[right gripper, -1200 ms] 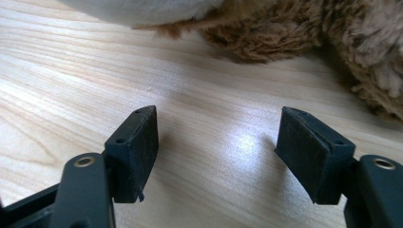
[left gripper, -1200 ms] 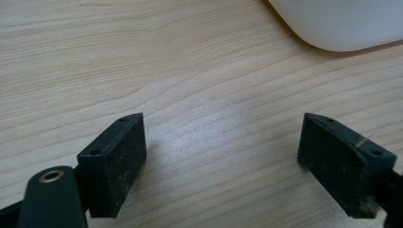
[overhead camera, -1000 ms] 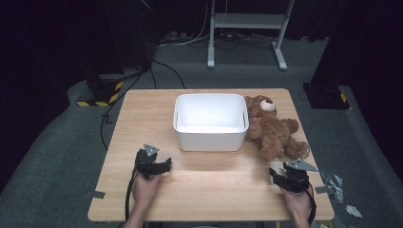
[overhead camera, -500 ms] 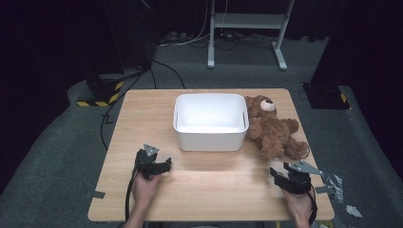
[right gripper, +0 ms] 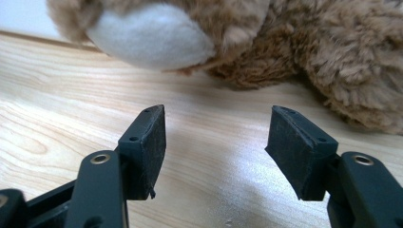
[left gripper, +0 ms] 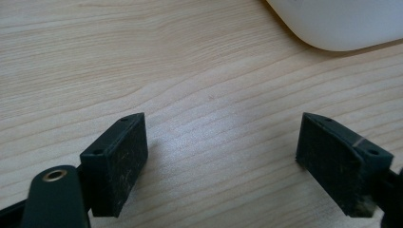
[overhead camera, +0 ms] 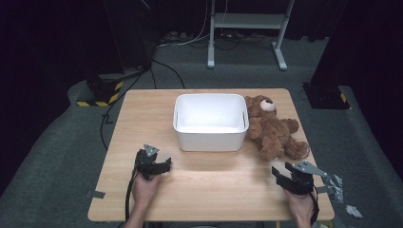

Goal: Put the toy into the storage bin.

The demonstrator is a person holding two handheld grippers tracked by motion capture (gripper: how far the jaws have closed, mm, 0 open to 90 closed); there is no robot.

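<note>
A brown teddy bear (overhead camera: 273,128) lies on the wooden table (overhead camera: 214,190), against the right side of a white plastic bin (overhead camera: 209,140). My right gripper (overhead camera: 280,172) rests at the table's front right, just short of the bear's legs, and it is open with nothing between its jaws. In the right gripper view the bear (right gripper: 285,47) fills the top, with its white foot pad beyond my open gripper (right gripper: 216,142). My left gripper (overhead camera: 167,165) sits at the front left, open and holding nothing. In the left gripper view the jaws of that gripper (left gripper: 221,156) stand wide over bare wood, with the bin's corner (left gripper: 342,23) ahead.
A metal stand (overhead camera: 244,28) and cables lie on the grey floor beyond the table's far edge. Black equipment with yellow-striped bases stands at the far left and far right. Scraps of tape lie on the floor at the table's front corners.
</note>
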